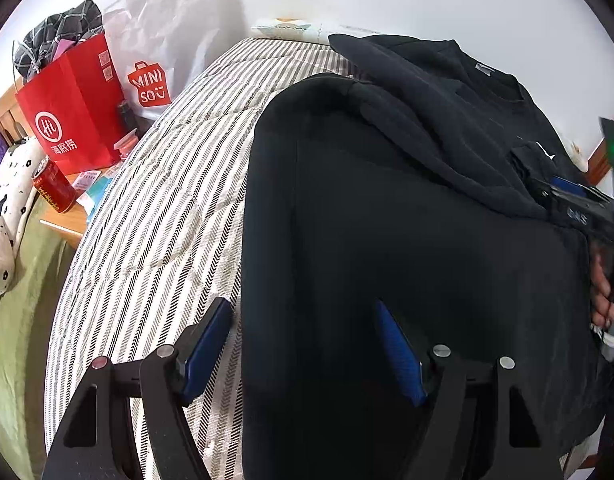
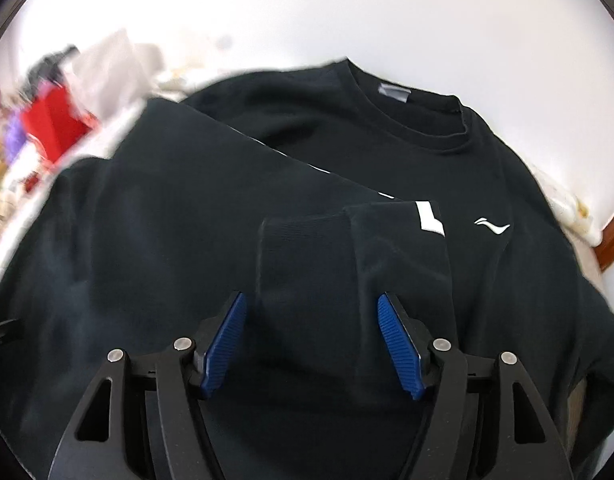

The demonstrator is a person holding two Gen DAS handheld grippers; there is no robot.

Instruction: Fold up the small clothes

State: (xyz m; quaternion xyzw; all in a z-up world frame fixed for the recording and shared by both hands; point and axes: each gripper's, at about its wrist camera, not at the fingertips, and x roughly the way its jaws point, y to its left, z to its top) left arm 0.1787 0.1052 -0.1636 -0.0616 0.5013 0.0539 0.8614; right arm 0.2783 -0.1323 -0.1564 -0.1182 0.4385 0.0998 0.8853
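My left gripper (image 1: 303, 344) hangs with jaws wide, empty, straddling the sweatshirt's (image 1: 407, 240) left edge on the striped bed (image 1: 159, 208). My right gripper (image 2: 312, 340) gapes over the folded sleeve (image 2: 307, 264) mid-chest, gripping nothing.

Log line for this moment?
sweatshirt on bed, sleeve folded across | left gripper open | right gripper open over cuff

matt black knit sweatshirt (image 2: 387, 152), ribbed cuff (image 2: 307, 264); woven striped bedcover (image 1: 167, 200); glossy red paper bag (image 1: 75, 112); ridged blue rubbery pads (image 2: 399, 344).
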